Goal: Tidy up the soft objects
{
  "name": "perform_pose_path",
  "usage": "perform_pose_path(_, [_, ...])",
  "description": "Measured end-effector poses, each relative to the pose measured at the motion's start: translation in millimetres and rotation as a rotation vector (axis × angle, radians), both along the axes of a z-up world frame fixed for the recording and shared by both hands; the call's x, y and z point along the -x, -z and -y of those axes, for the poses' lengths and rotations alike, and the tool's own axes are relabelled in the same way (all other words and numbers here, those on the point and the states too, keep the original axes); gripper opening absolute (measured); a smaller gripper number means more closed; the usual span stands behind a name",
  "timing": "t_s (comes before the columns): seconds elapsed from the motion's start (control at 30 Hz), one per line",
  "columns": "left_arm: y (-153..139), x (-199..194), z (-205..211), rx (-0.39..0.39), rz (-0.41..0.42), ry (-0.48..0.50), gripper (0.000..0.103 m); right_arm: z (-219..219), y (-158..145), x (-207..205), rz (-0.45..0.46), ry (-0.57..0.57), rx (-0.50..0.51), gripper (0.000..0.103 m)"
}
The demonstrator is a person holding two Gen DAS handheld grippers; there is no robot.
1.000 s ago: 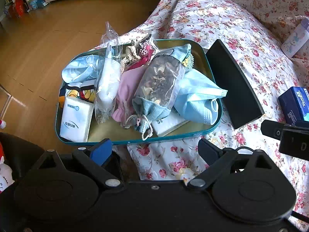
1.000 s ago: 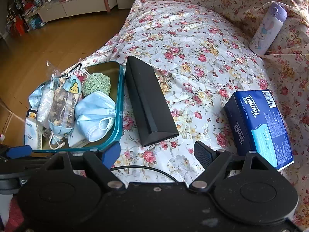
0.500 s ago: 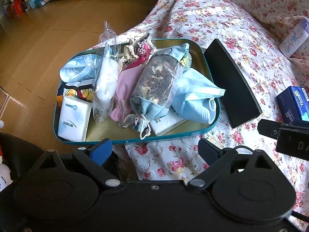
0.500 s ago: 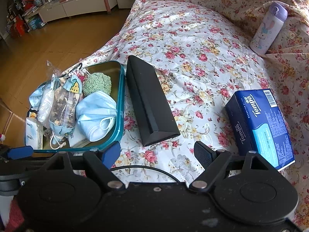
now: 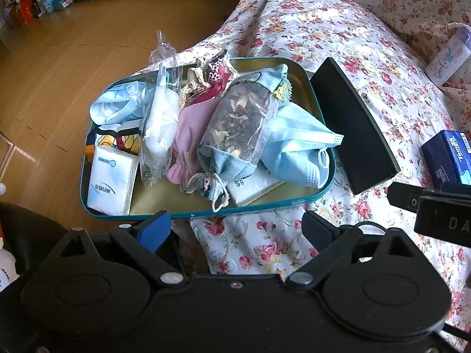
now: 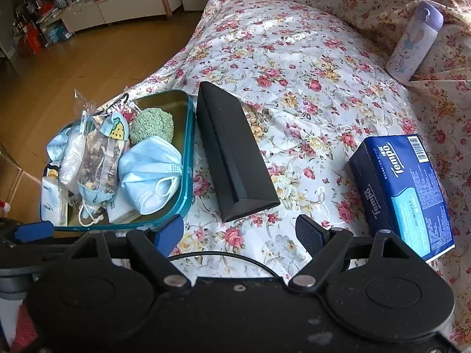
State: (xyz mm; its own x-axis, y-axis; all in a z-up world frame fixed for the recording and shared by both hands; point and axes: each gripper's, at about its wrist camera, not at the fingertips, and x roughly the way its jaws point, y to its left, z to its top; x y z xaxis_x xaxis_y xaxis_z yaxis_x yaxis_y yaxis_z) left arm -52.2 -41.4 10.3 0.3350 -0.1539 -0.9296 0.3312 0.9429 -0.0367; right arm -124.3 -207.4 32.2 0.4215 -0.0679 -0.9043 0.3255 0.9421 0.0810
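Both views have crept slightly nearer the teal tin tray point(image 5: 294, 203) since a second ago. Left gripper point(image 5: 235, 229) gapes wide, holding nothing, just short of the tray heaped with soft goods. Right gripper point(image 6: 240, 232) likewise wide, empty, above floral cloth point(image 6: 294, 67). Blue tissue box point(image 6: 403, 191) reads "Tempo".
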Motion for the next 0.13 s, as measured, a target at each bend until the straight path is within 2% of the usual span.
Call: perform_pose_path(0.13, [-1.0,0.2,-0.8,0.007,0.003,0.006,0.092,0.5,-0.4,0.2,-0.002,0.002,0.005,0.083])
